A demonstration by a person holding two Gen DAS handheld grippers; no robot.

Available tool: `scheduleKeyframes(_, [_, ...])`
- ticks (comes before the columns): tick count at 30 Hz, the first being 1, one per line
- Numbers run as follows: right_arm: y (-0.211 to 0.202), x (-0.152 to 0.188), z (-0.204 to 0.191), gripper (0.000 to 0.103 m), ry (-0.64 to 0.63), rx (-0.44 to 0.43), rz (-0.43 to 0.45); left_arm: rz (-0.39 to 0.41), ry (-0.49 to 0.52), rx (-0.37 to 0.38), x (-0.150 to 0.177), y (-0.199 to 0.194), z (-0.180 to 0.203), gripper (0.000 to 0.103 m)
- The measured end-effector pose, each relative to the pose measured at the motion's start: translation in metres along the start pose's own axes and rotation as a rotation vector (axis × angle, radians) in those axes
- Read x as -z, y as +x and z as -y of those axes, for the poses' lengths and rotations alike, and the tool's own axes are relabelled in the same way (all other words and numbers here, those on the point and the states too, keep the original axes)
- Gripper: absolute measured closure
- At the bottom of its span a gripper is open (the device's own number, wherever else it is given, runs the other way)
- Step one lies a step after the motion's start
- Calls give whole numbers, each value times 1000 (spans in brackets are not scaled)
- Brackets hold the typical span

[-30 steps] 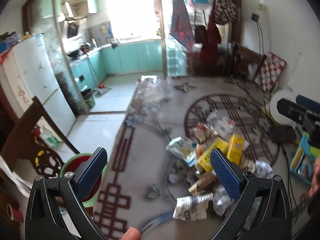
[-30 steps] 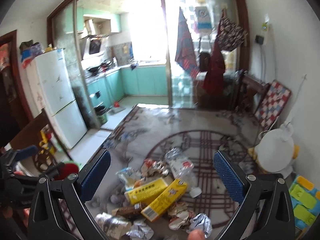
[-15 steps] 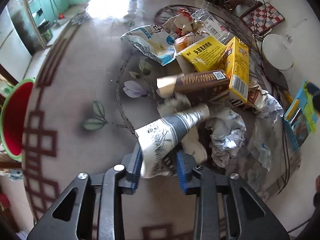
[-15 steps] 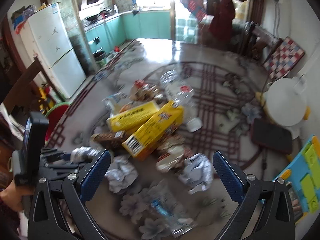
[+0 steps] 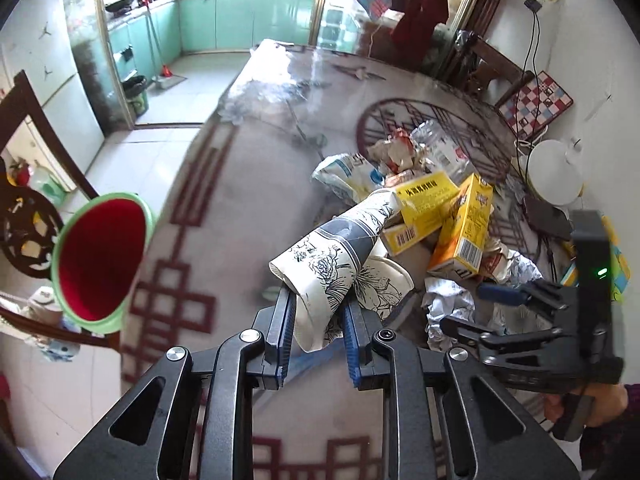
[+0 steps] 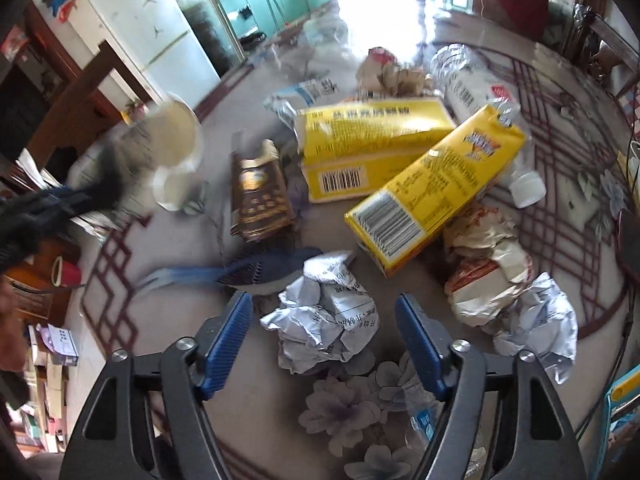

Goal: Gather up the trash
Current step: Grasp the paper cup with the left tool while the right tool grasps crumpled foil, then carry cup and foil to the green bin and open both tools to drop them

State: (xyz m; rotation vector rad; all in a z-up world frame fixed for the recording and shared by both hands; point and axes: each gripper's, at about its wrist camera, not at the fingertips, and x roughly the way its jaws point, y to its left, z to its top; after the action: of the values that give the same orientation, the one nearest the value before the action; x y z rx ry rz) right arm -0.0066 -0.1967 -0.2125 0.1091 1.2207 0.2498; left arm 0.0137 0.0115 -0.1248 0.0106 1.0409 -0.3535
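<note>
My left gripper [image 5: 316,332] is shut on a crushed paper cup [image 5: 332,264] with a black flower print and holds it above the table. A red bin with a green rim [image 5: 100,260] stands at the left, beside the table. My right gripper [image 6: 324,344] is open, its fingers on either side of a crumpled paper ball [image 6: 324,320]. The trash pile holds two yellow boxes [image 6: 432,188], a brown wrapper [image 6: 260,196], a clear bottle [image 6: 476,80] and more crumpled paper [image 6: 536,320]. In the right wrist view the held cup [image 6: 168,152] appears blurred at the left.
The table [image 5: 240,220] is round with a dark red pattern. A dark wooden chair [image 5: 28,216] stands behind the bin. A white kettle [image 5: 554,176] and a black device [image 5: 546,216] sit at the table's right edge. A fridge [image 6: 148,32] stands further left.
My left gripper closed on the paper cup and lifted it off the table. My right gripper dropped down to the pile and now straddles the paper ball.
</note>
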Motion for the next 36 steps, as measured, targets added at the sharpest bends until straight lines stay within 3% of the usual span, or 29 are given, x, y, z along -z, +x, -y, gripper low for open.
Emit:
scheduleKeyframes(6, [-9, 5, 8, 55, 35, -51, 46, 1, -24, -30, -14, -5, -19, 82])
scheduleKeyframes(8, [-21, 5, 11, 97, 64, -88, 67, 6, -40, -30, -15, -8, -23, 82])
scheduleKeyframes(9, [-27, 4, 13, 98, 89, -107, 79, 9, -47, -30, -14, -10, -26, 82])
scheduleKeyframes(17, [-59, -1, 14, 98, 88, -137, 165, 19, -50, -32, -19, -14, -26, 82])
scheduleKeyframes(27, [-38, 8, 31, 96, 144, -114, 117, 18, -46, -24, -19, -16, -25, 82])
scheduleKeyframes(29, [-33, 7, 30, 88, 138, -117, 103, 15, -49, -24, -18, -16, -26, 82])
scheduleKeyframes(31, [-26, 6, 28, 65, 125, -97, 79, 15, -51, -25, -19, -17, -27, 82])
scheduleKeyframes(33, [-17, 5, 25, 54, 111, -76, 59, 16, -55, -27, -19, -17, -28, 82])
scheduleKeyframes(36, [-3, 8, 20, 50, 103, -53, 13, 15, -60, -35, -18, -17, -31, 81])
